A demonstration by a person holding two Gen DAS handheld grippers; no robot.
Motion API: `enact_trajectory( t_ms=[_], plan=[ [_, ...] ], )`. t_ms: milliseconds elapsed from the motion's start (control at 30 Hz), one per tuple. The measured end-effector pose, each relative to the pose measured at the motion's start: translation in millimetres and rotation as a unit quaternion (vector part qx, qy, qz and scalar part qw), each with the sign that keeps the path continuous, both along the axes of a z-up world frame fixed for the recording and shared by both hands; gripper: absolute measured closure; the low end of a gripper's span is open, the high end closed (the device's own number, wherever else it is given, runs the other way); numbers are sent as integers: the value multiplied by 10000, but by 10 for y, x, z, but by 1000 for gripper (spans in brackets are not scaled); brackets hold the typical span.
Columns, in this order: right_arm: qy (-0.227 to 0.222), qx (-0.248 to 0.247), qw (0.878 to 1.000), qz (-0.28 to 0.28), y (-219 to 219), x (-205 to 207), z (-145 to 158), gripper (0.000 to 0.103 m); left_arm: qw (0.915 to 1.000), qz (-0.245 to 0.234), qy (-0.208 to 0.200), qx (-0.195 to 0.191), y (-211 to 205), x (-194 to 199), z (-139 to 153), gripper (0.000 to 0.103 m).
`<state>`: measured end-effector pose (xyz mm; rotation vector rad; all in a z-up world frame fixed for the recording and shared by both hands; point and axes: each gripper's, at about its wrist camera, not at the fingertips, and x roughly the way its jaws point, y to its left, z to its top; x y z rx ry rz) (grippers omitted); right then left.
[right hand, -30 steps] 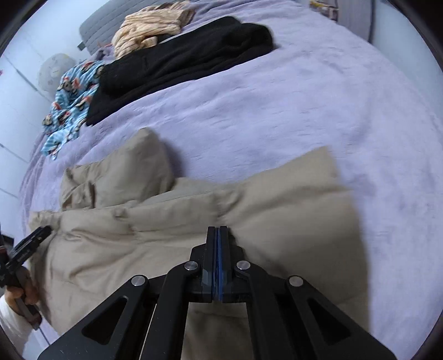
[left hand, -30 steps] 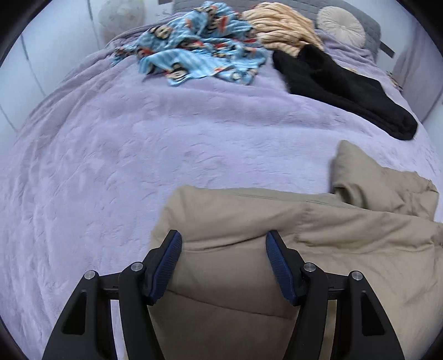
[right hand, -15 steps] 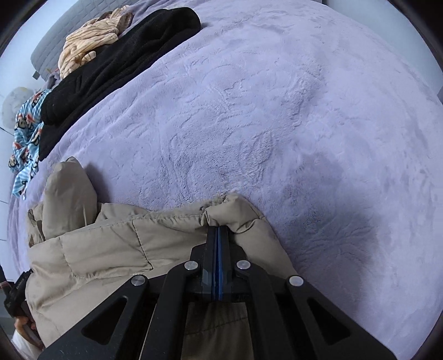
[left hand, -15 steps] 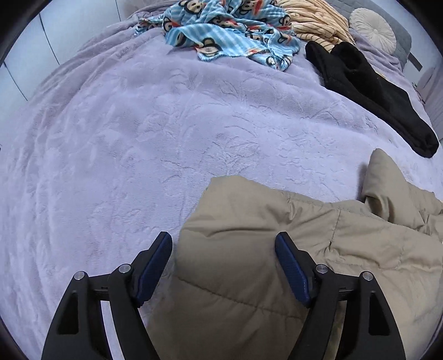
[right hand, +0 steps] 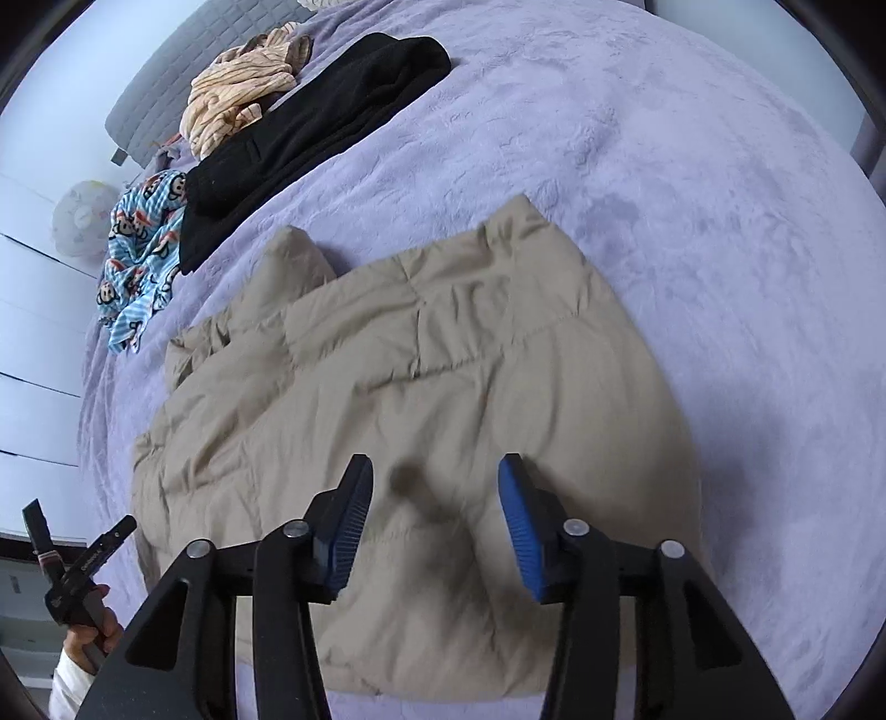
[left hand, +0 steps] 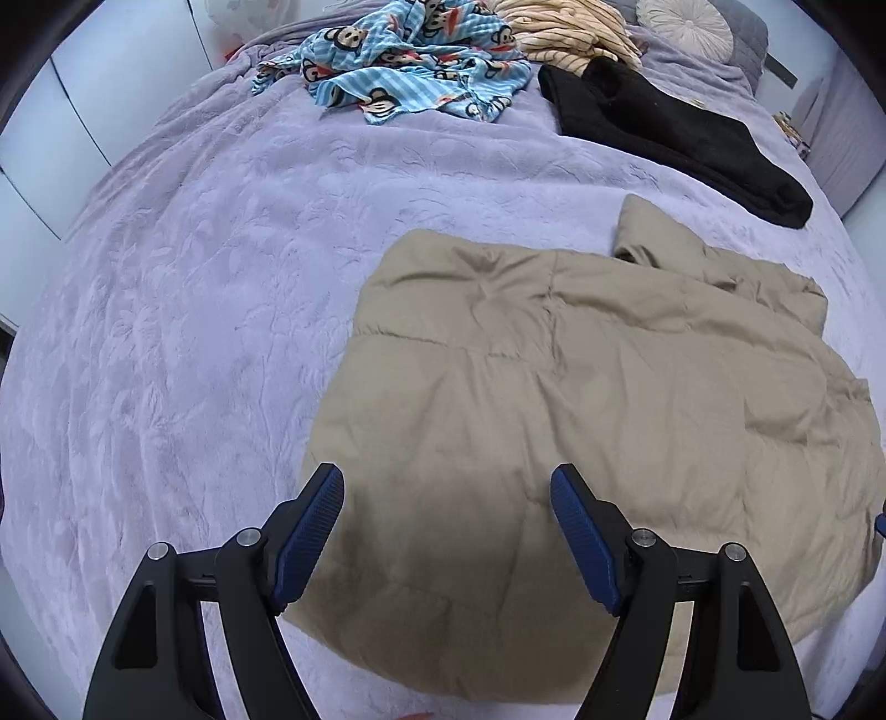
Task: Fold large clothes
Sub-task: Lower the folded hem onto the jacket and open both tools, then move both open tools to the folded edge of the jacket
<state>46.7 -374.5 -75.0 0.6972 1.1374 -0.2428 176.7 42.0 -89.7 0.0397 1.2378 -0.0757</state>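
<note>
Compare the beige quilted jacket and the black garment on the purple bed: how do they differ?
The beige quilted jacket is puffy, with stitched panels; the black garment looks thin and plain. The jacket lies spread wide below both open grippers; the black garment lies in a long narrow strip farther back, beside the blue monkey-print cloth. Both rest on the purple blanket, and no gripper holds either.

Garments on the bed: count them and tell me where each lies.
4. The tan puffy jacket lies nearest, below both open grippers; the black garment, the blue monkey-print one and the striped cream one lie near the headboard. More may be hidden.
</note>
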Motion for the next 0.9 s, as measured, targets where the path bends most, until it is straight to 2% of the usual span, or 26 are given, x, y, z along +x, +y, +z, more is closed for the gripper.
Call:
enact_trajectory(
  t_ms=[33,67,400,667,900],
  plan=[
    [1,55,10000,-21,53,-30,5,51,10000,-24,15,-32,-19,-70,23,7],
    [-4,107,9999,-49,90,-86,23,51,10000,-29,9,-85,-33,-140,52,3],
    [93,375,9989,-248,286,-595,57,47,9995,-134,129,-254,-81,-567,162,3],
    [135,524,9978,-374,314,-852,1,33,9996,-150,136,-214,-71,-746,178,3],
    [120,730,9959,-520,336,-994,-56,33,9990,-201,186,-344,-80,-870,172,2]
  ],
)
